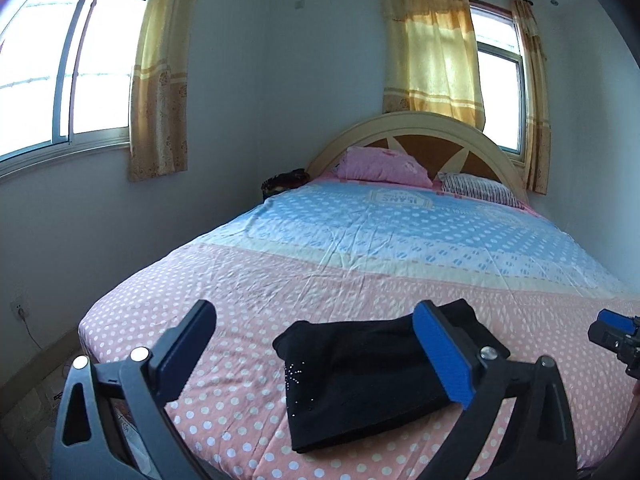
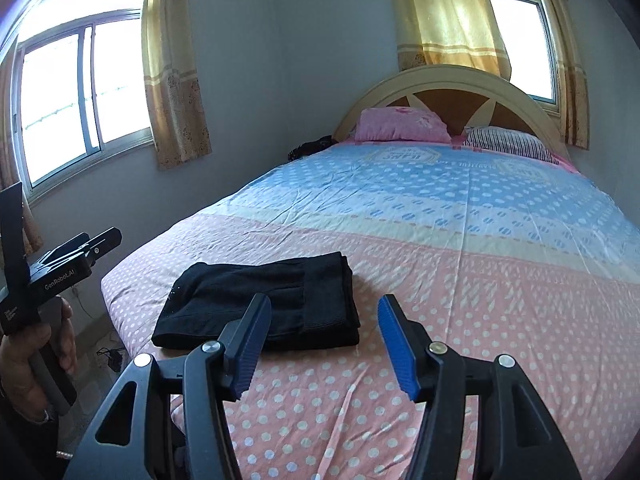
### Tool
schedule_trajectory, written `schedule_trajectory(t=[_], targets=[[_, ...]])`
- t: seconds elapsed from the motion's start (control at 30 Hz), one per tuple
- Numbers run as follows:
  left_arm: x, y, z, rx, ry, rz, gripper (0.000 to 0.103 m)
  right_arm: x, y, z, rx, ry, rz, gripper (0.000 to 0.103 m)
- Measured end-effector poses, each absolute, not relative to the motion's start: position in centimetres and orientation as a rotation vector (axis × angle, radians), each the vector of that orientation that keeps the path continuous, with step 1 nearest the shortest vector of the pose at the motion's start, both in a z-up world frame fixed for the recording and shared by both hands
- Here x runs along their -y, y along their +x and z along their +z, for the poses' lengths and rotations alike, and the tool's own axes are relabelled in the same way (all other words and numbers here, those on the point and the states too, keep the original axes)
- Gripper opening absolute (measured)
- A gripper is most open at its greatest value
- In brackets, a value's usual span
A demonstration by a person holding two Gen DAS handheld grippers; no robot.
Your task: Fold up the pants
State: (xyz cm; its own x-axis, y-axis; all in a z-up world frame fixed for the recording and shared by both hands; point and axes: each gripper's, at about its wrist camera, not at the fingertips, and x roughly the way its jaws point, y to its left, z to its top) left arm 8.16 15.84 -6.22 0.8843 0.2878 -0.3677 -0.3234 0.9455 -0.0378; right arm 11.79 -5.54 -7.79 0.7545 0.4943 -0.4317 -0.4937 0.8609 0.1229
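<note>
Near the foot of the bed (image 1: 360, 264), on its pink dotted sheet, the black pants (image 1: 372, 376) lie folded into a flat stack. Above them hovers the left gripper (image 1: 316, 356), jaws wide apart and holding nothing. Just right of the pants, the right gripper (image 2: 324, 344) hangs over bare sheet, jaws likewise apart and empty. Two pillows (image 2: 404, 124) rest against the headboard (image 2: 448, 80).

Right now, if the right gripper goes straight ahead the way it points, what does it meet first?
Probably the bedsheet: the open right gripper aims just right of the folded pants, over bare sheet. Its left finger overlaps the pants' edge in view, so it might brush them; depth is unclear.
</note>
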Motion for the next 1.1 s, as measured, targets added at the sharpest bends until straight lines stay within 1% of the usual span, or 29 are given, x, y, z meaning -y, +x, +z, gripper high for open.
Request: schedule_trajectory(t=[0.27,1.1], targets=[[-15.4,7.9,-6.0,-0.351,-0.109,0.321,0.101,5.9,10.3,-6.9,-0.432,-0.005,0.538,0.06],[-13.6,7.7,-6.2,-0.369,-0.077,0.317,0.102,6.7,9.3,-7.6,-0.43,0.015,0.542,0.06]])
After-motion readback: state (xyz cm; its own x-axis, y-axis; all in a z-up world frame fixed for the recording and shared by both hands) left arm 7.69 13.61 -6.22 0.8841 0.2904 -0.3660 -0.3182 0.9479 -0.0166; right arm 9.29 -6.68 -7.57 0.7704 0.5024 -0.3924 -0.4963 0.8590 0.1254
